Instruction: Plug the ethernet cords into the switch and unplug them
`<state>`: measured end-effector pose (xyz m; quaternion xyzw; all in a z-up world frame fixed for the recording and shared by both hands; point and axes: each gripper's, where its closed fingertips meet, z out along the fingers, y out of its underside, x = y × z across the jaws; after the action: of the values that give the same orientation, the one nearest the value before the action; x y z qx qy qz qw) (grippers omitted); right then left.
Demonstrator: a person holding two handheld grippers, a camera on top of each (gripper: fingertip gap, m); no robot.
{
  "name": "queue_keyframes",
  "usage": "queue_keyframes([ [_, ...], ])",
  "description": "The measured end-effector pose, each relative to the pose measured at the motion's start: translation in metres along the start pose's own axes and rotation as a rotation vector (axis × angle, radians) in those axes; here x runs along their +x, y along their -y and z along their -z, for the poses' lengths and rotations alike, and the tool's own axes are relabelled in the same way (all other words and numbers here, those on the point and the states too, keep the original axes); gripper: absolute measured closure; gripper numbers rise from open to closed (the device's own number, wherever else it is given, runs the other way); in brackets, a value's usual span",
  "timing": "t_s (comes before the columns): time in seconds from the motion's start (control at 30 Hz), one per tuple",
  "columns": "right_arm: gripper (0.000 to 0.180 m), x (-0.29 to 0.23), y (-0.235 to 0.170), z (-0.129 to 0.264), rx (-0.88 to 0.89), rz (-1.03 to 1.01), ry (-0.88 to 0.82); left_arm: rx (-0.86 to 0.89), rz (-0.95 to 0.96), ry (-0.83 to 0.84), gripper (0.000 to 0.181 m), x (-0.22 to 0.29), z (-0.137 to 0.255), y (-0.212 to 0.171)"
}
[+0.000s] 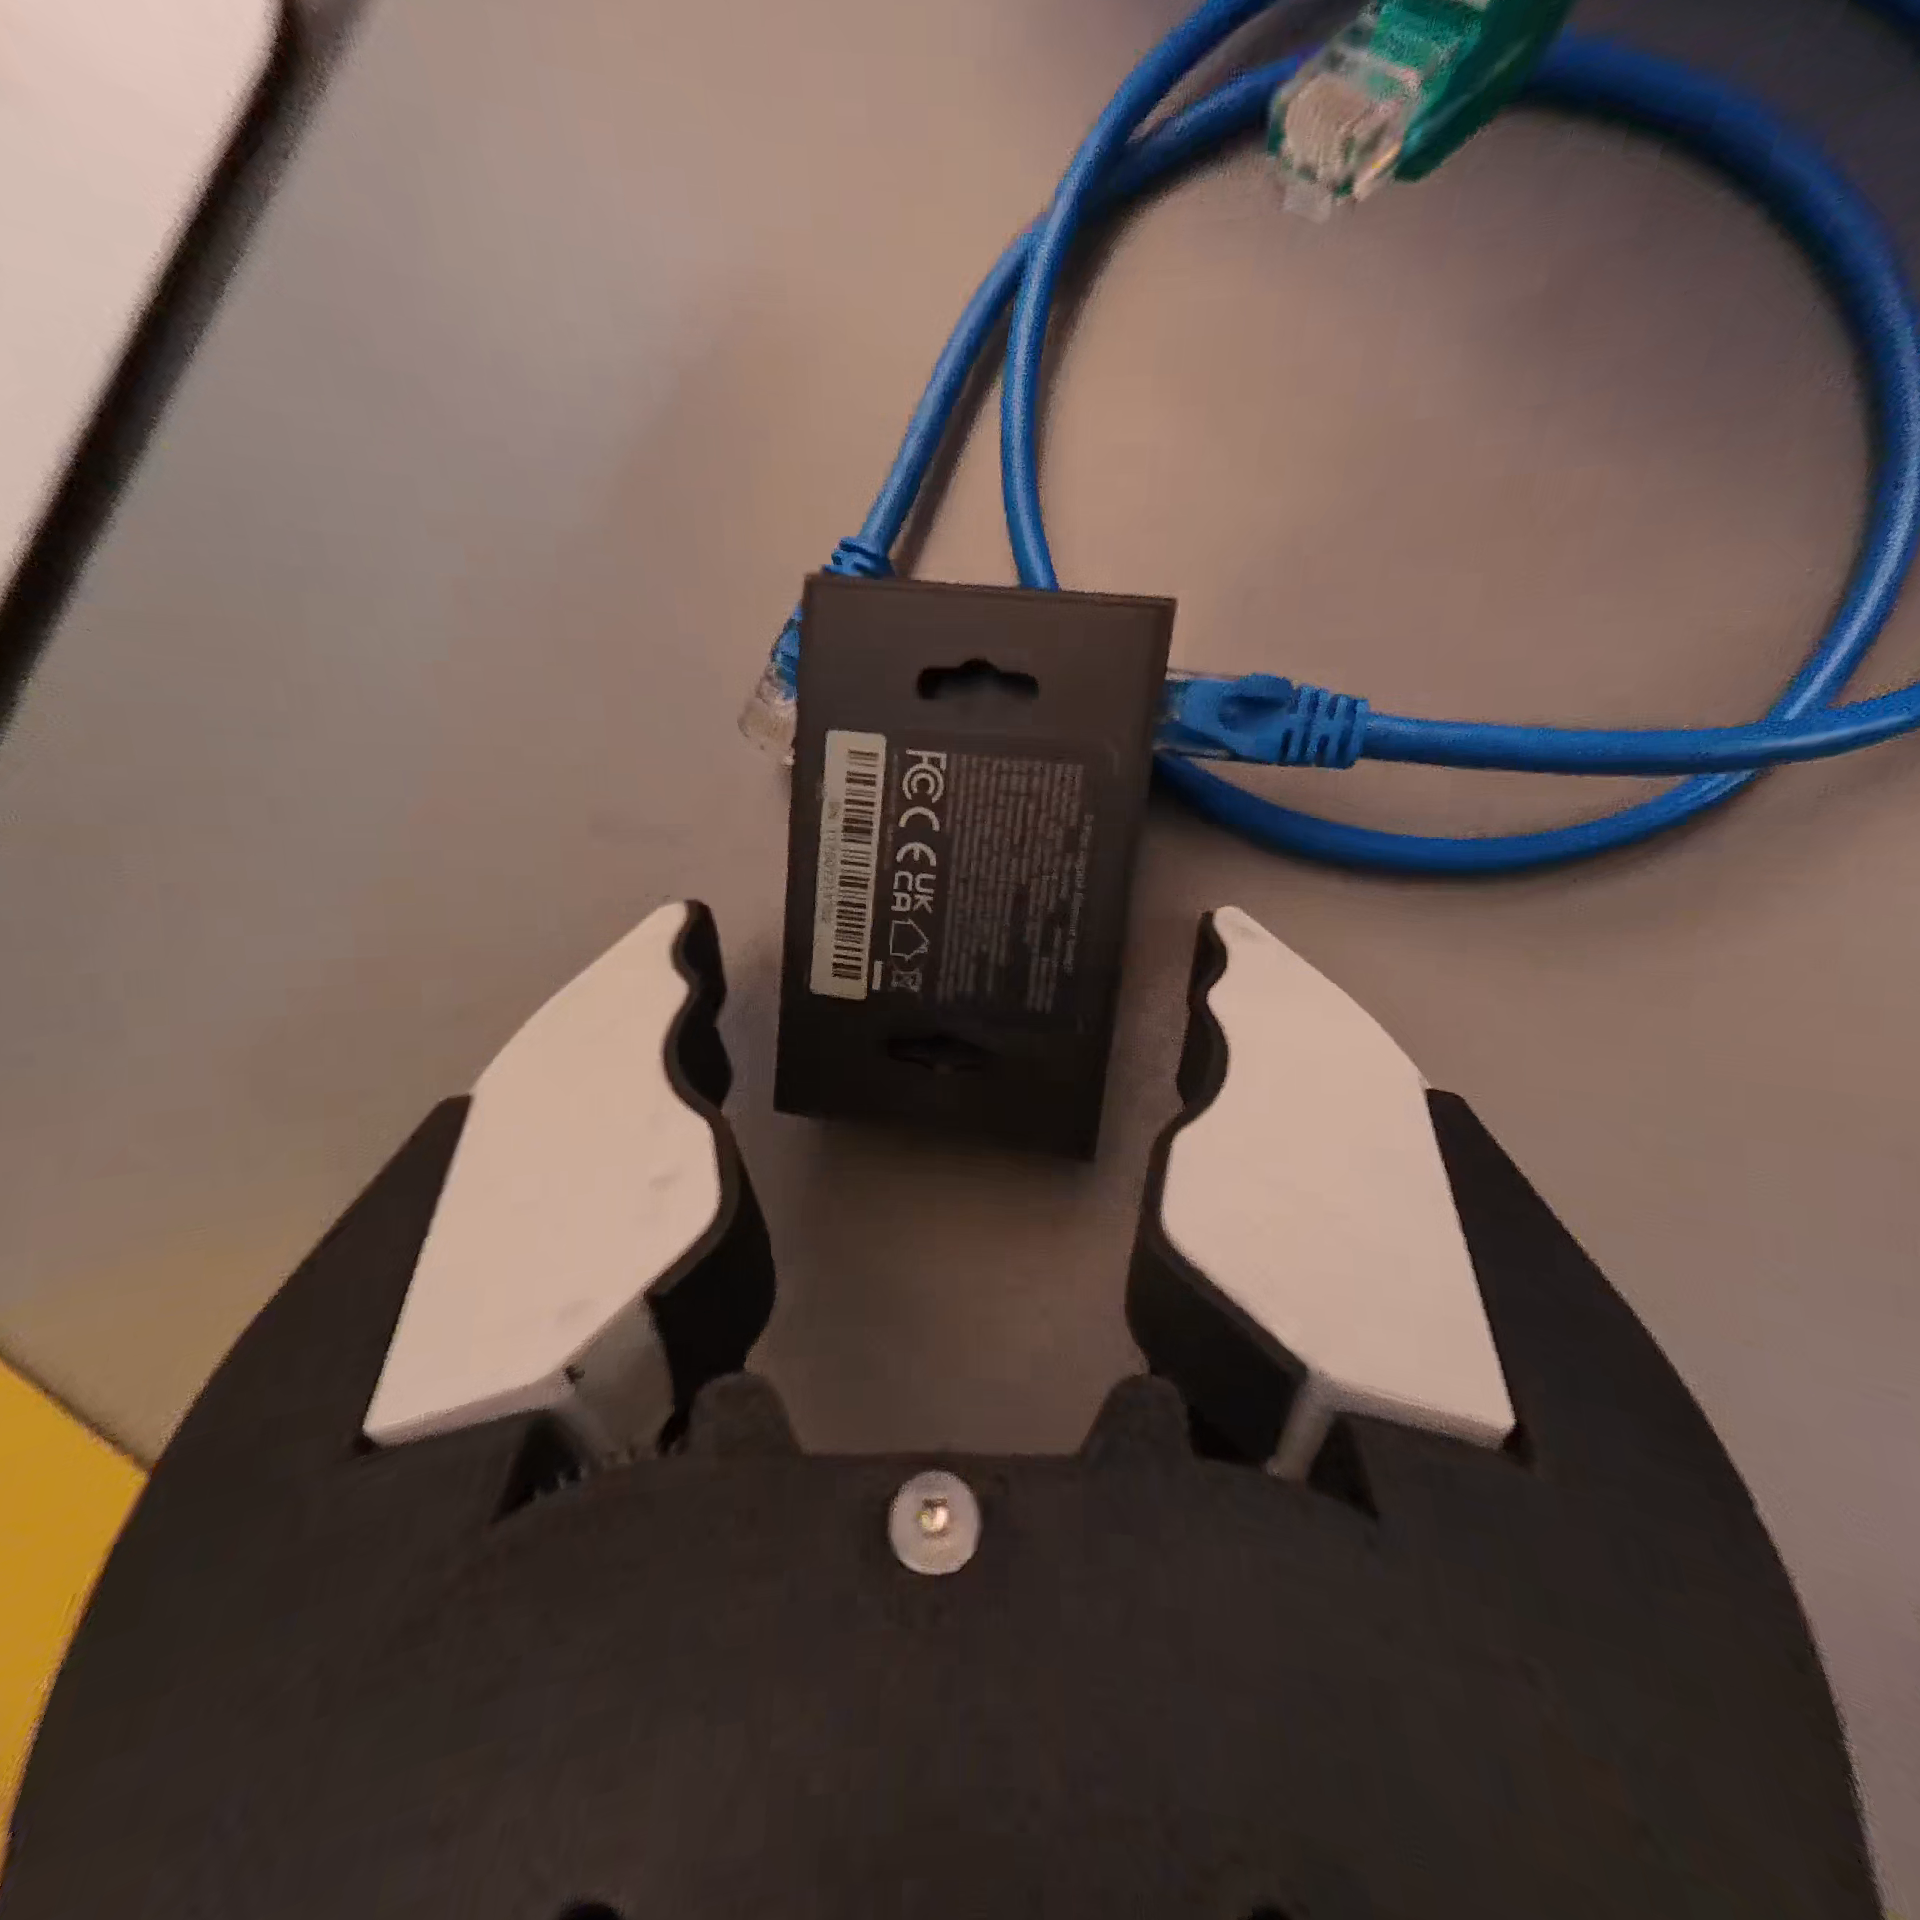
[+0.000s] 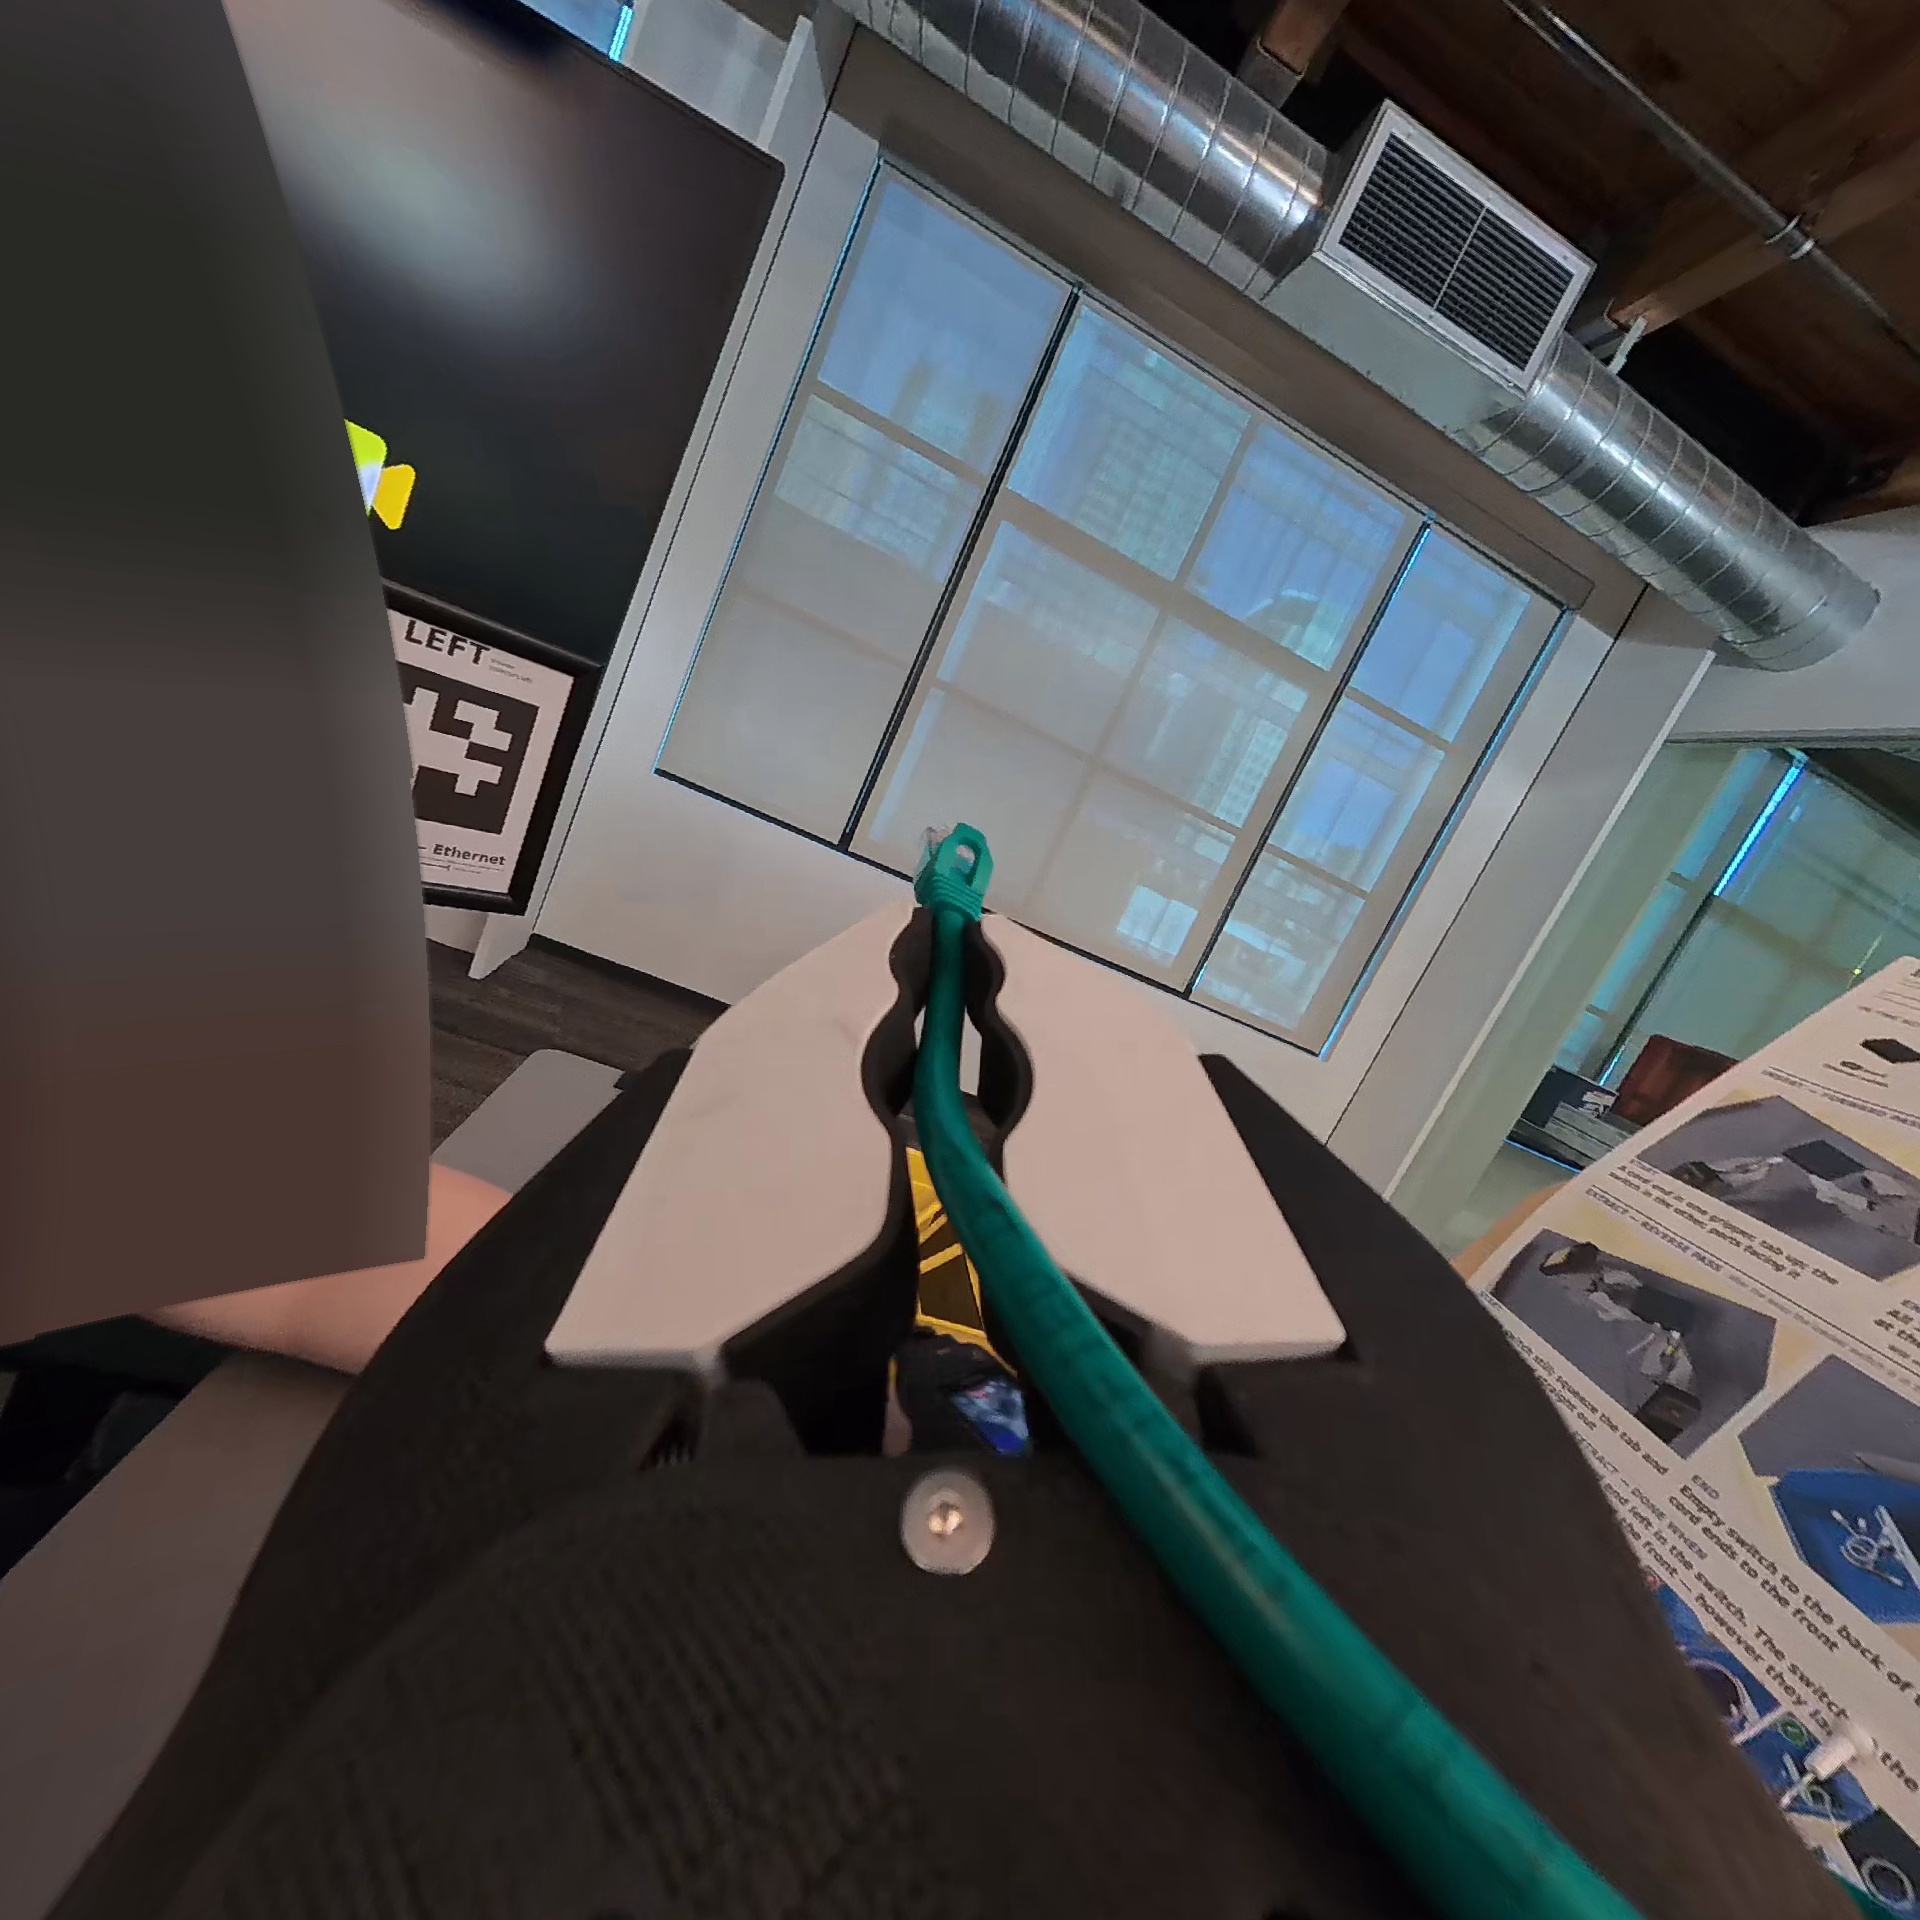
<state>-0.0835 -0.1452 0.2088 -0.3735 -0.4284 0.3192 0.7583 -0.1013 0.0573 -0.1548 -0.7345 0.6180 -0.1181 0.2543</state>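
Note:
In the left wrist view a black switch [image 1: 966, 873] lies bottom-up on the grey table, its label side showing. A blue ethernet cord [image 1: 1558, 743] is plugged into the switch's right side; its other plug [image 1: 771, 698] lies loose at the switch's left edge. My left gripper [image 1: 956, 920] is open, its fingers on either side of the switch's near end, apart from it. A green plug [image 1: 1361, 104] hangs at the top right. In the right wrist view my right gripper [image 2: 948, 920] is shut on the green ethernet cord [image 2: 1039, 1247] just behind its plug [image 2: 951, 860], raised and pointing at a window.
The blue cord loops [image 1: 1766, 364] over the table right of the switch. A white object [image 1: 94, 260] sits at the far left and a yellow patch [image 1: 52, 1558] at the lower left. In the right wrist view, a printed instruction sheet [image 2: 1714, 1299] stands at right and a dark screen [image 2: 520, 364] at left. One gripper's finger ends stand about 40 centimeters off the other's.

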Motion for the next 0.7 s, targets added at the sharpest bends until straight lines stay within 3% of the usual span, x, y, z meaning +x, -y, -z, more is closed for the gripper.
queue_keyframes([
  [0.07,0.174,0.002,0.000,0.002,0.005,-0.002,-0.005,-0.040,-0.012,-0.067,0.106,0.003,-0.001,-0.001],
  [0.1,0.174,0.003,0.001,0.002,0.007,-0.004,-0.005,-0.055,-0.019,-0.108,0.120,0.006,-0.001,-0.002],
  [0.27,0.174,0.006,0.001,0.004,0.002,-0.002,-0.015,-0.101,-0.025,-0.167,0.120,0.010,-0.002,-0.002],
  [0.33,0.174,0.006,0.001,0.004,0.003,0.001,-0.017,-0.085,-0.048,-0.173,0.108,0.016,-0.002,-0.002],
  [0.43,0.173,0.007,0.002,0.005,0.003,0.004,-0.018,-0.093,-0.024,-0.165,0.121,0.015,-0.003,0.000],
  [0.6,0.173,0.011,0.002,0.009,-0.002,0.004,-0.034,-0.070,0.087,-0.106,0.121,0.007,-0.004,0.002],
  [0.7,0.174,0.015,0.002,0.011,-0.002,0.002,-0.054,0.027,0.209,-0.113,0.121,0.001,0.004,0.009],
])
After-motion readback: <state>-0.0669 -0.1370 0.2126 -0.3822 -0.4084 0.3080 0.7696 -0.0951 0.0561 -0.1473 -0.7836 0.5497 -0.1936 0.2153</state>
